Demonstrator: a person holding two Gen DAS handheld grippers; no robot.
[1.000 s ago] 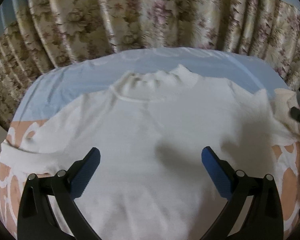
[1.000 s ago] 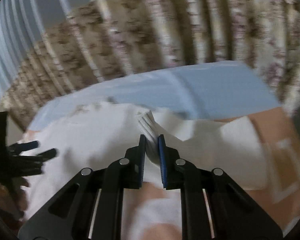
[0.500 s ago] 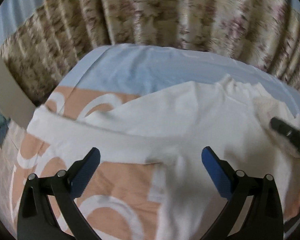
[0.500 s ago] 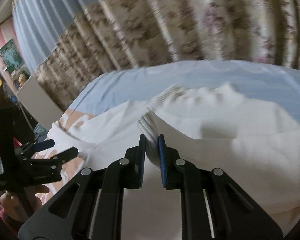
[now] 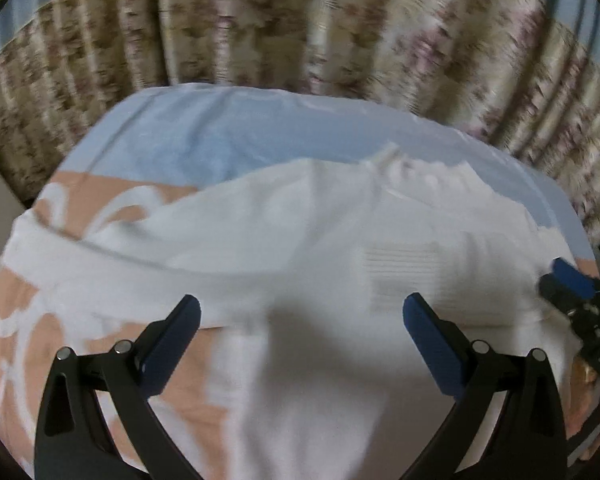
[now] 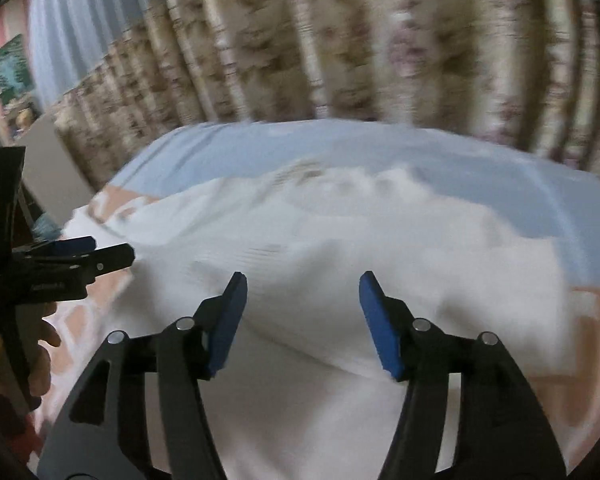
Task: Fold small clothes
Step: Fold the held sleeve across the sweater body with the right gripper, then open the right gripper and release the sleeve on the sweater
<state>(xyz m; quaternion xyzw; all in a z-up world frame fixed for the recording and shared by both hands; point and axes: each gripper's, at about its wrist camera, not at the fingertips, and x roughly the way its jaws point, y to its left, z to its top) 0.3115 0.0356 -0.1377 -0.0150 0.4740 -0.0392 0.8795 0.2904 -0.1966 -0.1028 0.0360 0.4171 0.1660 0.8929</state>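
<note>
A white long-sleeved top [image 5: 300, 248] lies face up on the bed, collar [image 5: 404, 168] toward the curtains. Its right sleeve is folded across the chest, with the ribbed cuff [image 5: 404, 272] lying on the body. The left sleeve [image 5: 80, 256] stretches out to the left. My left gripper [image 5: 300, 316] is open and empty, just above the left armpit area. My right gripper [image 6: 300, 296] is open and empty above the folded sleeve; it also shows at the right edge of the left wrist view [image 5: 572, 284]. The top [image 6: 340, 240] fills the right wrist view.
The bed has a light blue sheet [image 5: 204, 136] at the far side and a peach cover with white patterns [image 5: 20, 320] nearer. Floral curtains [image 5: 300, 24] hang close behind the bed. A grey panel [image 6: 40, 160] stands at the left.
My right gripper carried the sleeve cuff across the chest, then opened and let it go. My left gripper stayed open and swung left, then back toward the middle.
</note>
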